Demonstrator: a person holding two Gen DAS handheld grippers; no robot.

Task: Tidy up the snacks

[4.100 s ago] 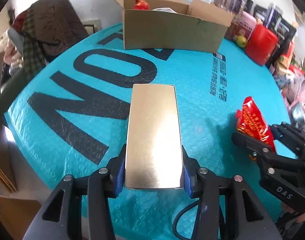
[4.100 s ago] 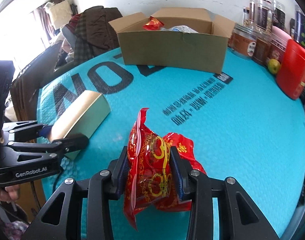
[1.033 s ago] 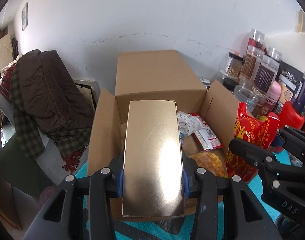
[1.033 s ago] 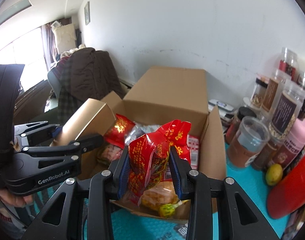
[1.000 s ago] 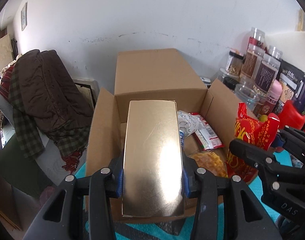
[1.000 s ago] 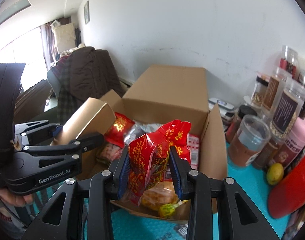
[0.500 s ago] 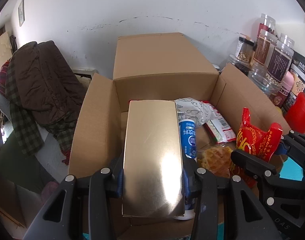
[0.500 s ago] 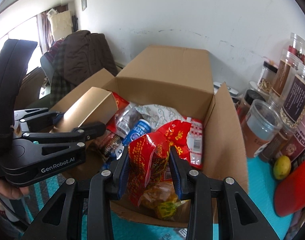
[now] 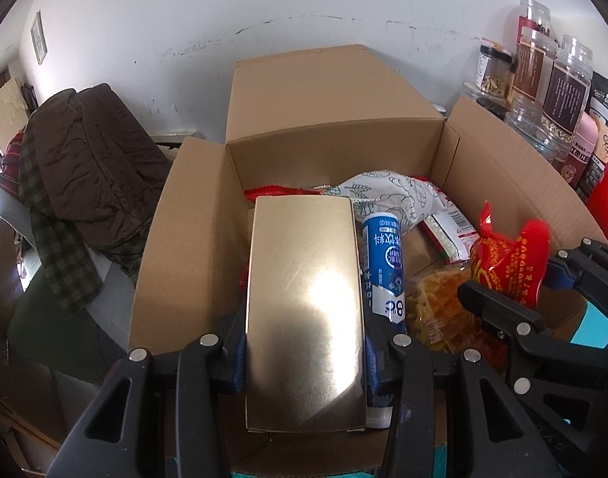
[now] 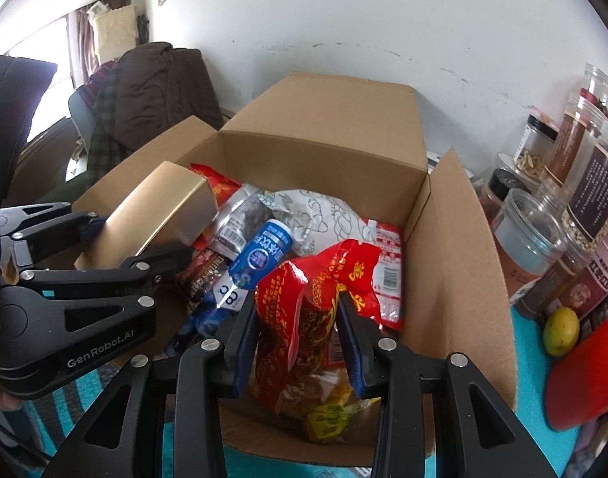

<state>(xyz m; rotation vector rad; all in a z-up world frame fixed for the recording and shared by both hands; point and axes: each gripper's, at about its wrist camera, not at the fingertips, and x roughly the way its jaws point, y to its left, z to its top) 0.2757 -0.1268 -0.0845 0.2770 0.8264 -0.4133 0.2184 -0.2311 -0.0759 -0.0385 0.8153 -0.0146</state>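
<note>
"GenRobot.AI" on left tool [image 10: 116, 231].

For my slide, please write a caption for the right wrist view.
Right gripper holds a red crinkly snack bag over the open brown cardboard box; left gripper holds a gold rectangular carton.

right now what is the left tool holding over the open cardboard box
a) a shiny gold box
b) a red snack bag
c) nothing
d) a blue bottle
a: the left tool is clamped on both sides of the shiny gold box above the cardboard box, while the red snack bag sits in the right tool and the blue bottle lies loose inside.
</note>
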